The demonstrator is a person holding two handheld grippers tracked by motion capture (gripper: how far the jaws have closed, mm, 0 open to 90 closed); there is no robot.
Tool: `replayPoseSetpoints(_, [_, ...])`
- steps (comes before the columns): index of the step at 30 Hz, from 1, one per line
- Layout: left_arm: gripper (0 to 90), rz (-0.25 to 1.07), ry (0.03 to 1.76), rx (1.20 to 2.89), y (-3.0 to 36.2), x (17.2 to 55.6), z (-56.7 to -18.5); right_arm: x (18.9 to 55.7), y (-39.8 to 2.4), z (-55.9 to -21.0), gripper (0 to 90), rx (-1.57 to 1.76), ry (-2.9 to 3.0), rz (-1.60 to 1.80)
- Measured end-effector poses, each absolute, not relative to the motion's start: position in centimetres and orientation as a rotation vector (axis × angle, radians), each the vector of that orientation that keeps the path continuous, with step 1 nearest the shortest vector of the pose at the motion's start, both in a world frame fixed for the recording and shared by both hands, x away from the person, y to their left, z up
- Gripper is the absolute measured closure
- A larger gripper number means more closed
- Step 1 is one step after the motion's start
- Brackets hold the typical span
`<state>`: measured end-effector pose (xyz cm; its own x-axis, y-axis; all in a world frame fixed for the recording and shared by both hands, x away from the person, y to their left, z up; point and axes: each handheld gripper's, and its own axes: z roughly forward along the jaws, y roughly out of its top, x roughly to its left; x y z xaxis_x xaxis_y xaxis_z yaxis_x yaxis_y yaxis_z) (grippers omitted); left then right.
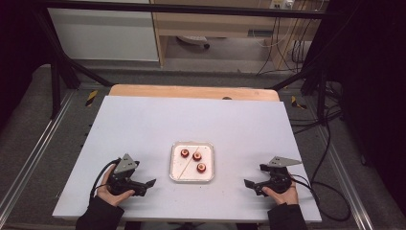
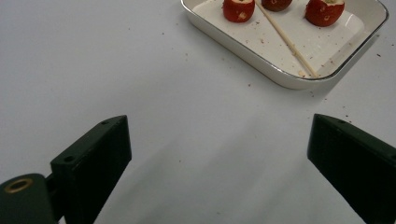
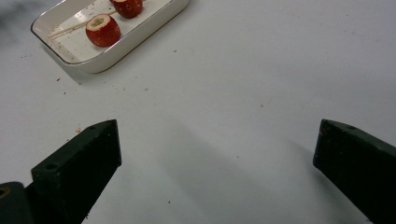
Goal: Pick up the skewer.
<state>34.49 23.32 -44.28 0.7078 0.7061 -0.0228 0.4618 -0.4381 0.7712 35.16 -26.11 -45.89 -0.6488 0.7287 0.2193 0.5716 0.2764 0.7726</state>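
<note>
A white square tray (image 1: 176, 175) sits near the middle front of the white table. In it lie three red cored fruits (image 1: 197, 156) and a thin wooden skewer (image 1: 187, 161). My left gripper (image 1: 151, 183) rests on the table left of the tray, jaws wide apart with nothing between them; its own view shows the tray (image 2: 280, 77), the fruits (image 2: 238, 10) and the skewer (image 2: 289, 43) ahead. My right gripper (image 1: 248, 185) rests right of the tray, also open and empty, with the tray (image 3: 100, 65) and a fruit (image 3: 103, 30) at its upper left.
The white tabletop (image 1: 143, 124) has bare room all around the tray, with crumbs scattered near it. A wooden strip (image 1: 191, 91) runs along the far edge. Black frame bars and cables (image 1: 325, 143) stand beyond the table's sides.
</note>
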Motion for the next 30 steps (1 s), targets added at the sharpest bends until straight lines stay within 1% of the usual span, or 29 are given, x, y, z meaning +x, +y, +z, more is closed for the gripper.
replayPoseSetpoints(13, [6.8,0.385,0.875,2.126,21.1,34.3,-43.3,35.2,-26.1,-45.9,1.5,1.216,2.362,1.304])
replayPoseSetpoints(24, [8.3,0.394,0.89,2.134,17.7,35.2,-41.8,35.1,-26.1,-45.9,1.5,1.219,2.363,1.305])
replayPoseSetpoints(30, [10.3,0.388,0.889,2.151,16.1,35.7,-41.8,35.1,-26.1,-45.9,1.5,1.215,2.363,1.305])
